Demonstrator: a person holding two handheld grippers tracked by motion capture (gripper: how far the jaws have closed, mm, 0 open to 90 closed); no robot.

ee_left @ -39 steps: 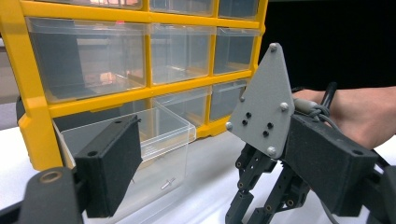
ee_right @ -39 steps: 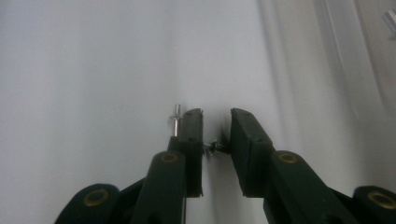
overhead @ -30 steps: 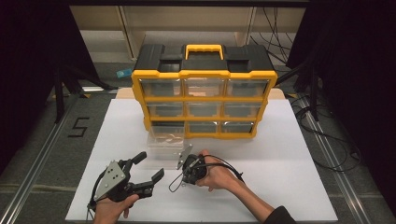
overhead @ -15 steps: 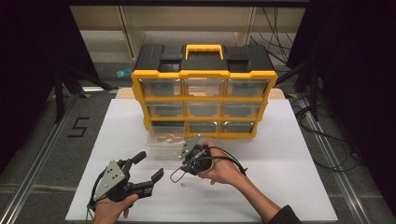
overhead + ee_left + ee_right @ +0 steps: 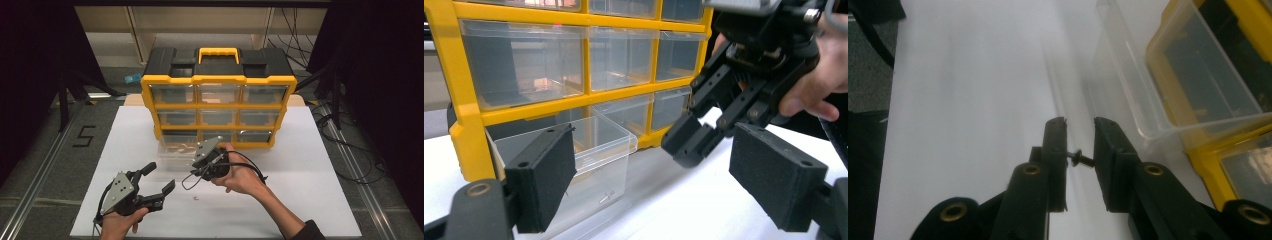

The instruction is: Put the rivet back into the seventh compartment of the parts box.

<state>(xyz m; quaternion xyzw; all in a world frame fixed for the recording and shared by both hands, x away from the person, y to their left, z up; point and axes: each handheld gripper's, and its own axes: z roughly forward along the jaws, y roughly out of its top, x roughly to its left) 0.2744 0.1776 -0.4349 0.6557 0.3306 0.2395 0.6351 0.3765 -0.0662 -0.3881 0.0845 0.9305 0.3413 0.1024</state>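
Since the earlier frame, the right gripper (image 5: 196, 173) has risen from the table (image 5: 300, 200) toward the clear drawer (image 5: 175, 150) at frame centre, clenched on a small screw (image 5: 1080, 158). Left gripper (image 5: 159, 177) rests released, lower left. Next, I judge, the screw must come over the drawer and be dropped.

The left tongs (image 5: 671, 187) stand wide apart low over the white table (image 5: 684, 200). Between their pads (image 5: 544, 177) lies a clear drawer (image 5: 594, 150) pulled from the yellow organizer (image 5: 464, 135). The right tongs (image 5: 691, 140), nearly closed, hang beyond them.
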